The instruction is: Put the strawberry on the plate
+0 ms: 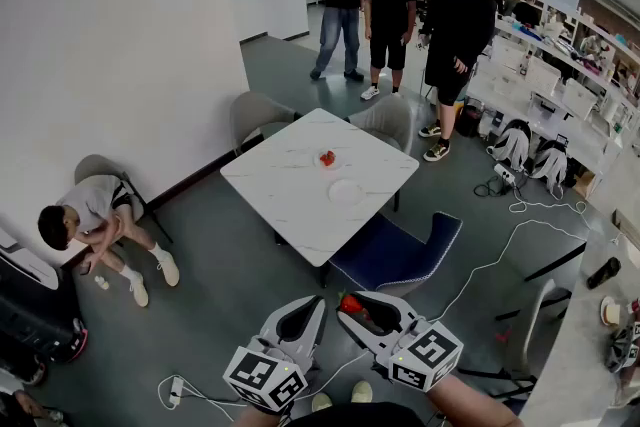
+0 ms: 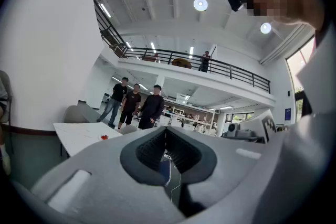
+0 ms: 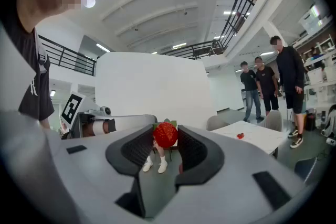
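My right gripper is shut on a red strawberry with green leaves, which sits between the jaw tips. The right gripper view shows the same strawberry pinched at the tips of the right gripper. My left gripper hangs beside it, shut and empty. Its jaws meet in the left gripper view. Both grippers are low and well short of the white table. On the table stand an empty white plate and a second plate with another strawberry on it.
A blue armchair stands between me and the table, with grey chairs behind the table. One person sits against the left wall. Three people stand beyond the table. Cables lie on the floor at right.
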### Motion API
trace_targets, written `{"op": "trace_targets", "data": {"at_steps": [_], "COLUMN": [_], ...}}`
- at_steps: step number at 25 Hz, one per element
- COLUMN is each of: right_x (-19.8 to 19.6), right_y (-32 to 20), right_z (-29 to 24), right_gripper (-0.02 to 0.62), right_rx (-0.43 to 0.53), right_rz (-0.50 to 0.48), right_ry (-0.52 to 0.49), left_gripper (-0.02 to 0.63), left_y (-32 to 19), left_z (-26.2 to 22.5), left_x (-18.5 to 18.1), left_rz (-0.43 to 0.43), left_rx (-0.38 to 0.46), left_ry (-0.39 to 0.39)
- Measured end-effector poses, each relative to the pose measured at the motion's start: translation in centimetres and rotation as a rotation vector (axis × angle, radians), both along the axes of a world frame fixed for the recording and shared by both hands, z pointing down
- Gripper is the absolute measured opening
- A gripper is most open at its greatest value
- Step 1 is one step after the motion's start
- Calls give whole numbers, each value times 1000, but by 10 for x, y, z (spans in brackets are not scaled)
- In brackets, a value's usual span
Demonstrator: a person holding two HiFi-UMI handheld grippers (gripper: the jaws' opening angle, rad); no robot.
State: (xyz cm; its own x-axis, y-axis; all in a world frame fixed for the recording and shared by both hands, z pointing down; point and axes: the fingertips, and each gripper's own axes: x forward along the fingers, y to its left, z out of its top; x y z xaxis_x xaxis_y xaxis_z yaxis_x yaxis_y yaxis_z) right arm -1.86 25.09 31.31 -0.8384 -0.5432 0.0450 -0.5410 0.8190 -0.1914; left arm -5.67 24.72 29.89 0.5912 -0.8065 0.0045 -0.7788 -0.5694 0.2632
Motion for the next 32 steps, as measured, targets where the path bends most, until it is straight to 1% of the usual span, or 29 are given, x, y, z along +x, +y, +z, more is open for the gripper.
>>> {"op": "trace_targets", "data": {"at_steps": [11, 15, 19, 23, 26, 30, 32], "right_x": [19, 24, 34, 51, 66, 92, 99], "right_y": [-3, -1, -5, -8, -14, -27, -33], "right_z": [5, 7, 11, 15, 15, 18, 18], "right_gripper": [146, 146, 146, 146, 146, 146, 146], "right_rx": [2, -20, -47, -65, -62, -61, -66], "right_rz": [-9, -30, -30, -17, -7, 9, 14], "right_ry": [-6, -25, -45, -65, -79, -98, -108], "left_gripper": [9, 9, 9, 9, 10, 9, 9], "left_y": [-1, -1, -4, -5, -9, -19, -23], "left_z": [4, 11, 17, 21, 23, 24, 25], "left_x": [22, 26, 31, 39, 43, 54, 58], "left_rz": [2, -1, -6, -19, -36, -60, -65], "left_rx": [7, -5, -21, -26, -31, -29, -32], "left_ry": [-2, -14, -16, -7, 1, -18, -32]}}
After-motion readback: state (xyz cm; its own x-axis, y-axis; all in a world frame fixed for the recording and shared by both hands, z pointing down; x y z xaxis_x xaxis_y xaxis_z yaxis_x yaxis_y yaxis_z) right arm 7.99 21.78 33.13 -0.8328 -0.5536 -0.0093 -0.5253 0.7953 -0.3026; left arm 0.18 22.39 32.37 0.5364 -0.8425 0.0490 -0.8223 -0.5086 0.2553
